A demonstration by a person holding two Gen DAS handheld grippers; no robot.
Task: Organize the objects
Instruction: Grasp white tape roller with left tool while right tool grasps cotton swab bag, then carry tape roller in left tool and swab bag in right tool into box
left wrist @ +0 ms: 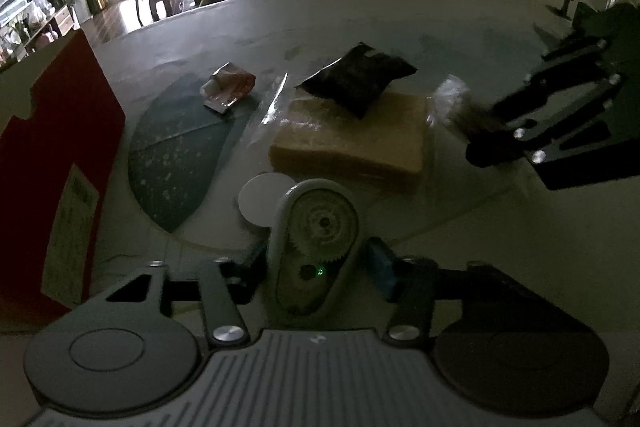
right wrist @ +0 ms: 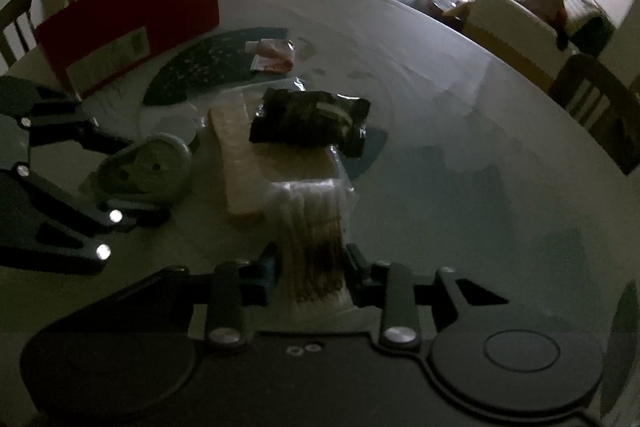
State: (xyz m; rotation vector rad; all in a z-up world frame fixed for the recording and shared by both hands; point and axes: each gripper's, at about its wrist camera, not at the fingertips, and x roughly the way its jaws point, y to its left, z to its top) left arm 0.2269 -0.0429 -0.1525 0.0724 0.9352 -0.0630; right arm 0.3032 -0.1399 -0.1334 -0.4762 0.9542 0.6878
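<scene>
Now, left gripper: clamped on a white correction-tape dispenser over the table.
Right gripper: pinching the clear wrapper end of a tan block.
Black packet: lying atop that block.

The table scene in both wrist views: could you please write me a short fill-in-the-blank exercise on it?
1. The dark pouch lies on top of the ____ block.
2. The left hand-held gripper is shut on a white ____ dispenser.
3. The tall box at the table's edge is ____.
4. The right hand-held gripper grips the block's clear ____.

Missing words: tan; tape; red; wrapper
</scene>
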